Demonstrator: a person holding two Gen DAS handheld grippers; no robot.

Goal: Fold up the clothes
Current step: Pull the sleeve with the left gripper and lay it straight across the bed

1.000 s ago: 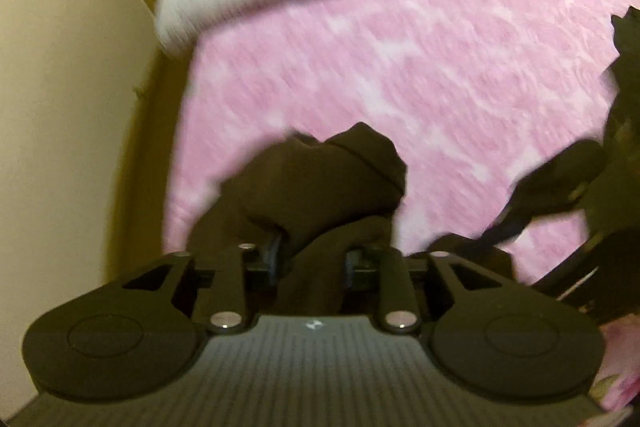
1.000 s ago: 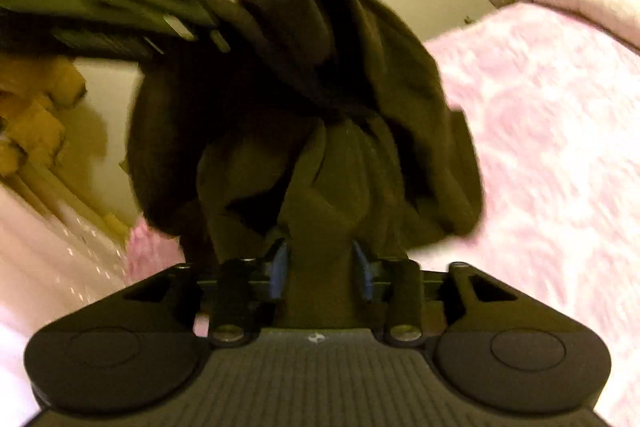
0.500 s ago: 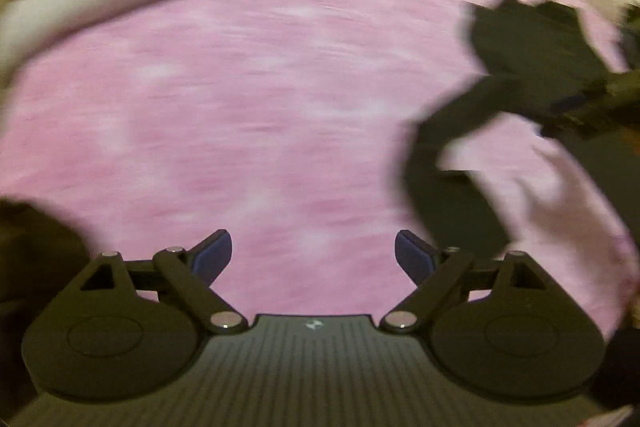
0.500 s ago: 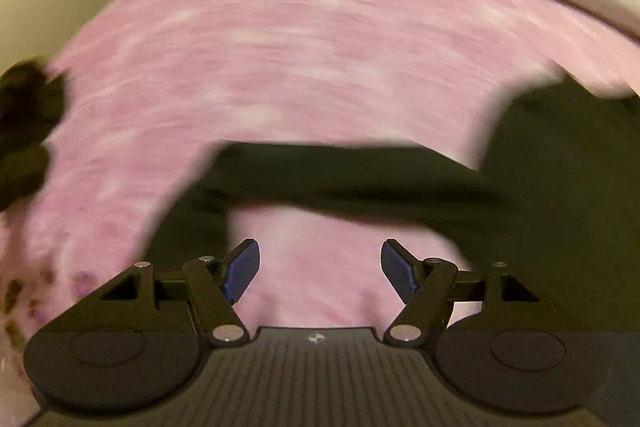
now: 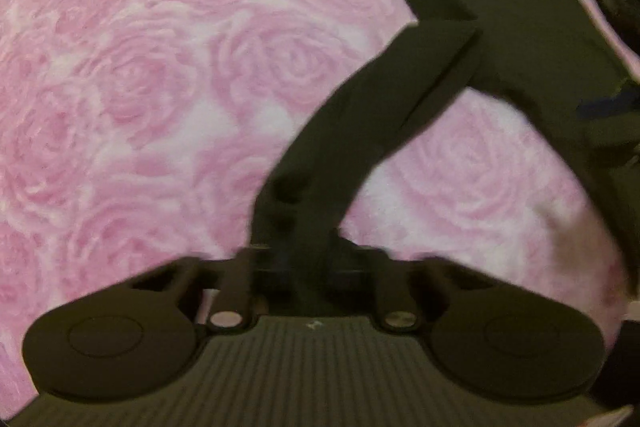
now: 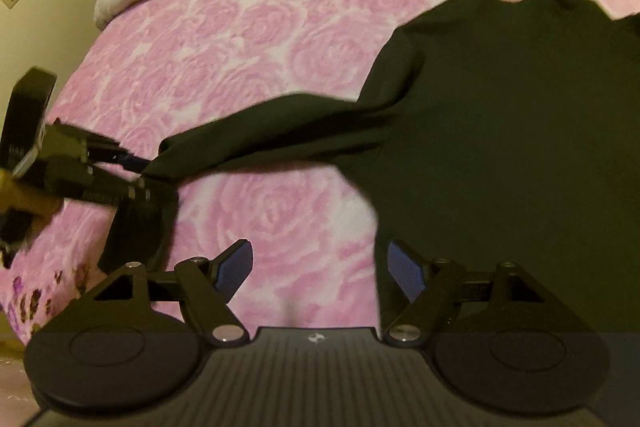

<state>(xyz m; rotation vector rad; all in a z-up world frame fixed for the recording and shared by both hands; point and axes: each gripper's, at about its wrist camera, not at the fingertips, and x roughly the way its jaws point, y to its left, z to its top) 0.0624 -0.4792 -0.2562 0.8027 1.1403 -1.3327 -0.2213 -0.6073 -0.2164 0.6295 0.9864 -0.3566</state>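
Step in hand: spreading dark shirt (image 6: 500, 131) flat on pink rose blanket (image 6: 248, 39) of bed.
Left tongs (image 5: 298, 259) closing, pinching sleeve (image 5: 360, 131) end, sleeve stretching toward 1 o'clock.
Right tongs (image 6: 316, 267) opening, nothing between, shirt body at 2 o'clock.
Next, likely: pull sleeve straight, lay down, then fold over body.

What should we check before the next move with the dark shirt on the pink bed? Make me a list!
1. Left hand-held gripper has the sleeve: ok, its jaws are closing on the sleeve end.
2. Right hand-held gripper is free: ok, jaws opening, only the blanket shows between them.
3. Shirt lies on the bed: ok, its body rests on the blanket.
4. Sleeve is pulled straight: ok, it stretches from the body to the left hand-held gripper.
5. Shirt body is flat and smooth: cannot tell, too dark and blurred.
6. Other sleeve is spread out: cannot tell, not in view.
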